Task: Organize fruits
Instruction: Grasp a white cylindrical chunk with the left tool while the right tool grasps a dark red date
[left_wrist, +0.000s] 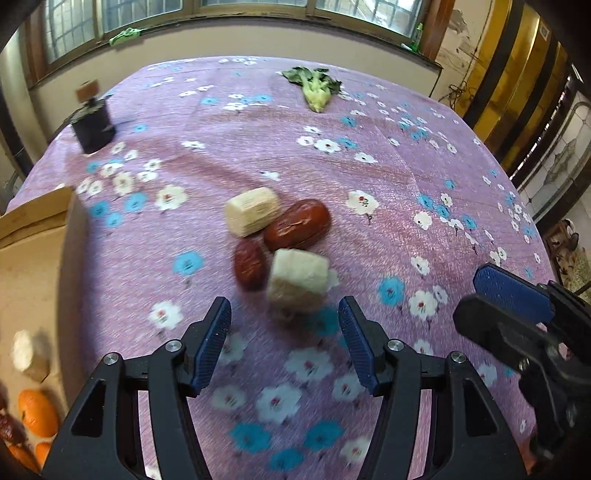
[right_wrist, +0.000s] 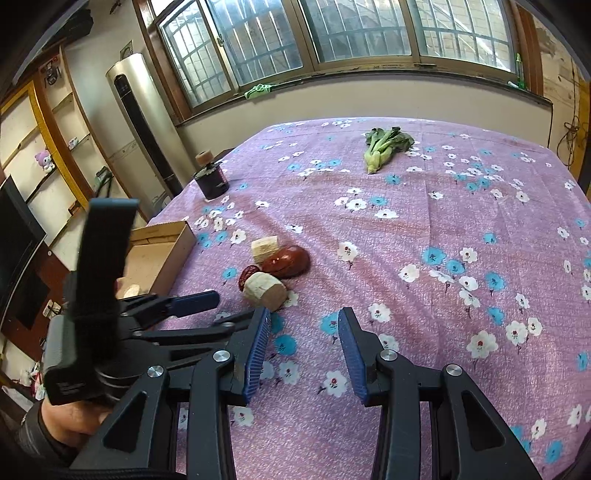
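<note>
1. Purple flowered cloth (left_wrist: 369, 122) covers the table below barred windows.
2. Two pale chunks and two red dates (left_wrist: 297, 225) lie touching in one heap, mid-table.
3. Left gripper (left_wrist: 284, 321) hovers spread and empty just short of the nearest chunk (left_wrist: 297, 278), likely to take it to the cardboard box (left_wrist: 33, 236).
4. Right gripper (right_wrist: 303, 332) waits, parted, empty.

You will find no legible text, brand, number or sign in either view. The black handheld unit (right_wrist: 74, 384) beside your left hand carries a small pale marking, too small to read. A small plate (right_wrist: 384, 67) on the window frame shows characters, but they blur beyond reading. The cardboard box (right_wrist: 173, 236) bears no readable print.
</note>
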